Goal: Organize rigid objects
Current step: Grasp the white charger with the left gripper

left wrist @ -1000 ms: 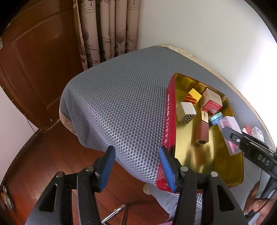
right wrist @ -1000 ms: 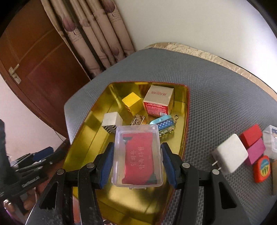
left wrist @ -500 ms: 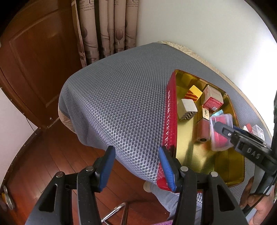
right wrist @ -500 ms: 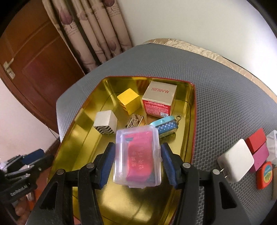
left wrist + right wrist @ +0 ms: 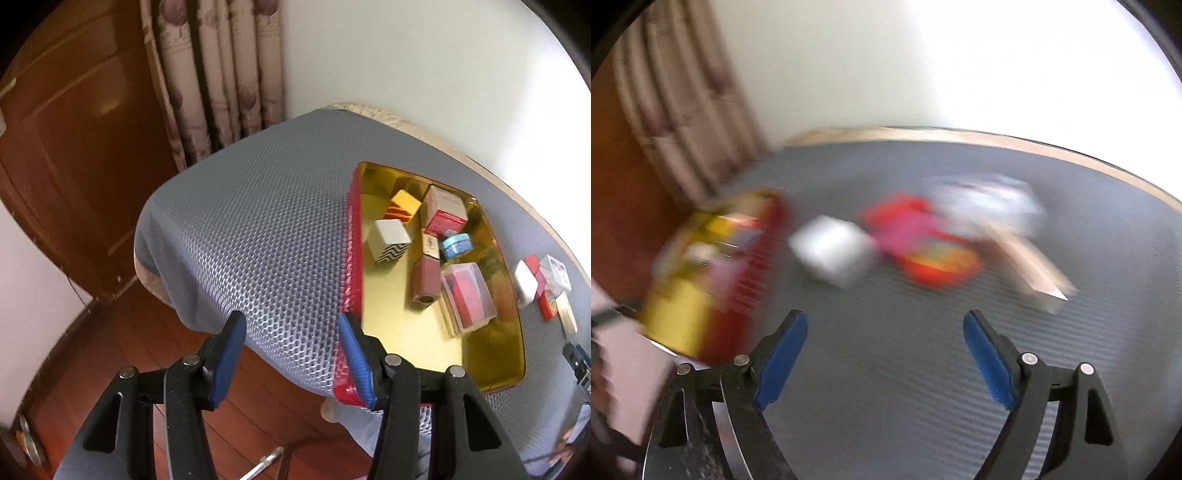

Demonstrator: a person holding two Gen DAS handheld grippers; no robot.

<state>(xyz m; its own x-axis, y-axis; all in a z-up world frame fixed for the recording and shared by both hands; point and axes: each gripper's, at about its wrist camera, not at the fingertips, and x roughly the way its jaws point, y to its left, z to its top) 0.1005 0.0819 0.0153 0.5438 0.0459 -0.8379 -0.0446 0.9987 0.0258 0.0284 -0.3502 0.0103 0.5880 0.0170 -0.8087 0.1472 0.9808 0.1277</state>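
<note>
A gold tray [image 5: 406, 347] with red walls sits on the grey mesh table. In it lie a clear case with a red card [image 5: 468, 295], a yellow cube [image 5: 404, 206], a white zigzag cube [image 5: 390, 240], a pink-red box [image 5: 445, 214], a brown tube [image 5: 425, 282] and a blue tin [image 5: 457, 246]. My left gripper [image 5: 291, 354] is open and empty at the tray's near corner. My right gripper [image 5: 884, 363] is open and empty over bare table. Its view is blurred: the tray [image 5: 687, 314] is at left, a white block [image 5: 834, 254] and red and pink items [image 5: 923, 243] lie ahead.
A white block [image 5: 525, 282], red pieces [image 5: 546, 302] and small boxes [image 5: 557, 271] lie on the table right of the tray. A wooden door [image 5: 74, 177] and curtains [image 5: 221, 66] stand behind. The table edge drops to a wooden floor [image 5: 92, 354].
My right gripper has let go of the clear case, which now lies in the tray. It has opened wide and swung right, away from the tray. My left gripper has barely moved.
</note>
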